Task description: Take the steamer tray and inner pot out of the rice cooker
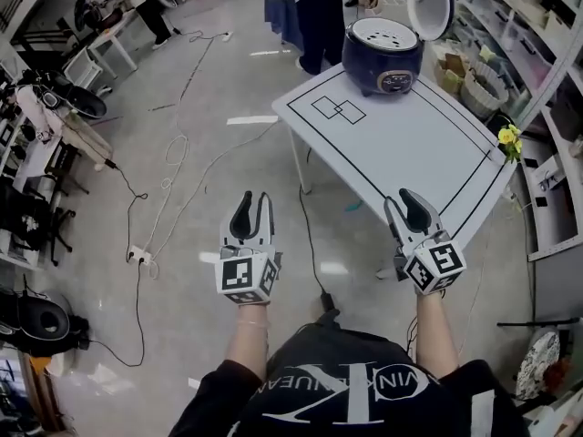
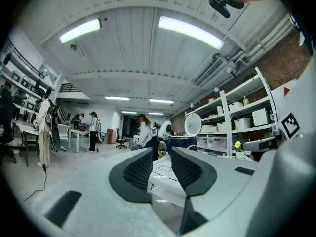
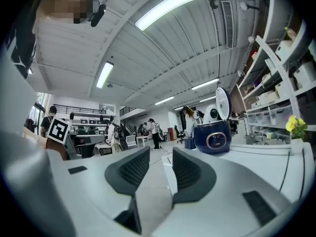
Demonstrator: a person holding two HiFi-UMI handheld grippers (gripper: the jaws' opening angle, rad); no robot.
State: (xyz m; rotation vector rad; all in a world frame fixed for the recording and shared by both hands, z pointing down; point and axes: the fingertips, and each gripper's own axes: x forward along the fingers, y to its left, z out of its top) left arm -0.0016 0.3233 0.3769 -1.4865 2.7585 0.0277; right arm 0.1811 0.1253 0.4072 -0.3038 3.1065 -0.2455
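Note:
A dark blue rice cooker stands at the far end of the white table, with its white lid swung up. A white perforated steamer tray fills its top; the inner pot is hidden below it. My left gripper hangs over the floor, left of the table and well short of the cooker, with nothing between its parted jaws. My right gripper is at the table's near edge, jaws apart and empty. The left gripper view shows the cooker far ahead. So does the right gripper view, with the cooker at right.
A person stands just behind the table. Cables trail over the floor at left. Shelving with baskets lines the right side. Yellow flowers sit at the table's right edge. Chairs and desks crowd the far left.

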